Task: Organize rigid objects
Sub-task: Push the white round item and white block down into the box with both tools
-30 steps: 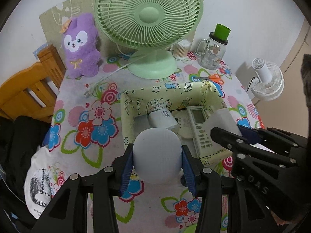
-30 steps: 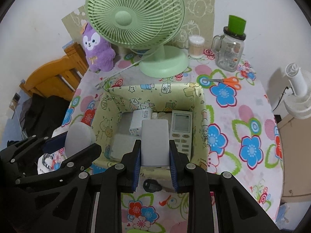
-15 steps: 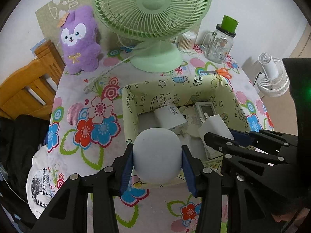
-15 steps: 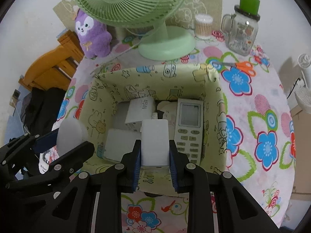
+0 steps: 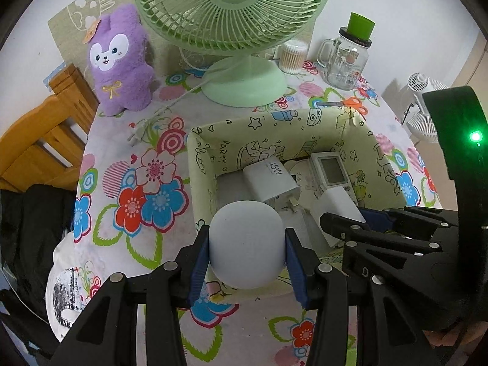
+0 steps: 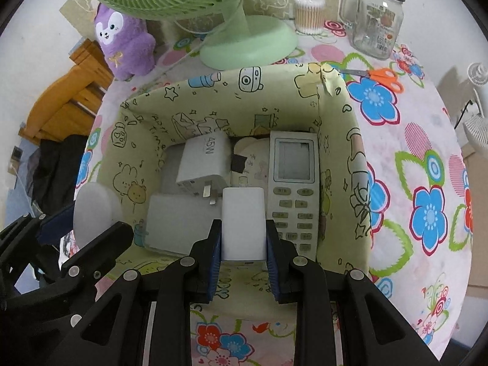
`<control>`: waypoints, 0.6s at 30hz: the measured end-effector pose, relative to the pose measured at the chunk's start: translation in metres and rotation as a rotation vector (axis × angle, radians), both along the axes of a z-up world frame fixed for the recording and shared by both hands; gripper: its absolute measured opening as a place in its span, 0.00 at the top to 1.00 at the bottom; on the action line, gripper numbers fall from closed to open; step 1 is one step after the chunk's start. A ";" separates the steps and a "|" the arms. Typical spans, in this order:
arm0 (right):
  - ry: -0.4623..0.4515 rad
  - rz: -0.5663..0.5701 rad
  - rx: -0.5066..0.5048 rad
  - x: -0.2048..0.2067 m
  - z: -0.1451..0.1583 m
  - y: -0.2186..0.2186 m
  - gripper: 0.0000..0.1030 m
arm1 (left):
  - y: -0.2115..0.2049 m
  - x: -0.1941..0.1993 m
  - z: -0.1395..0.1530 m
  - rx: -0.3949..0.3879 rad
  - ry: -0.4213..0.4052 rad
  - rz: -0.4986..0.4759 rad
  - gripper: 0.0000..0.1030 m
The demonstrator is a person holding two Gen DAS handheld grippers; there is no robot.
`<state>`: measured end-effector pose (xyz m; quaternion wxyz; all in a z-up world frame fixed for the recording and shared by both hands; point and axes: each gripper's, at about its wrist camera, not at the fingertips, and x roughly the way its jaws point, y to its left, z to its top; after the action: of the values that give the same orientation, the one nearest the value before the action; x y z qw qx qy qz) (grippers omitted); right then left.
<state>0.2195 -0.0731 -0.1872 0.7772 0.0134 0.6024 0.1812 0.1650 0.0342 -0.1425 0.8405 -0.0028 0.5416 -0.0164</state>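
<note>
While a flowered cloth (image 5: pixel 128 183) covers the table, a green fan (image 5: pixel 231 9), a purple plush (image 5: pixel 122 61), a glass jar (image 5: pixel 346 61), a tub of cotton swabs (image 6: pixel 308 13) and orange scissors (image 6: pixel 382 76) stand or lie along the far side by a white wall. A wooden chair (image 5: pixel 39 149) sits at the left edge. A cartoon-printed box (image 6: pixel 335 116) lies near the front, holding a remote (image 6: pixel 294 183) and a 45W charger (image 6: pixel 204 164).

Only the left wrist view shows a green light (image 5: pixel 474 136) on the right tool; only the right wrist view shows a black patch beside the charger.

The left gripper (image 5: pixel 247 250) is clamped on a white rounded speaker (image 5: pixel 245 241) above the box's near left corner. The right gripper (image 6: pixel 243 238) is clamped on a white block (image 6: pixel 243 222), held inside the box just left of the remote.
</note>
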 end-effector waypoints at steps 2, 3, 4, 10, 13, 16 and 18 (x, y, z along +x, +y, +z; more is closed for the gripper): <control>0.003 0.013 0.016 -0.001 0.003 -0.001 0.69 | 0.001 0.000 0.000 -0.002 -0.001 0.004 0.53; 0.000 0.019 0.021 -0.001 0.005 -0.001 0.66 | 0.002 0.001 0.000 -0.005 0.000 0.007 0.53; -0.008 0.021 0.015 -0.002 0.007 -0.002 0.58 | 0.003 0.001 0.000 -0.005 0.001 0.011 0.53; -0.094 -0.008 -0.036 -0.006 0.026 -0.015 0.35 | 0.005 0.006 0.003 -0.030 -0.001 0.026 0.53; -0.141 -0.003 -0.081 -0.007 0.034 -0.017 0.36 | 0.002 0.009 0.004 -0.038 -0.006 0.018 0.53; -0.132 -0.004 -0.054 -0.005 0.037 -0.022 0.36 | 0.002 0.013 0.004 -0.044 -0.009 0.023 0.53; -0.140 0.005 -0.066 -0.005 0.038 -0.022 0.36 | 0.002 0.017 0.005 -0.045 -0.010 0.023 0.53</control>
<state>0.2147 -0.0950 -0.1489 0.8170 -0.0264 0.5522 0.1638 0.1815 0.0365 -0.1377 0.8431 -0.0279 0.5367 -0.0188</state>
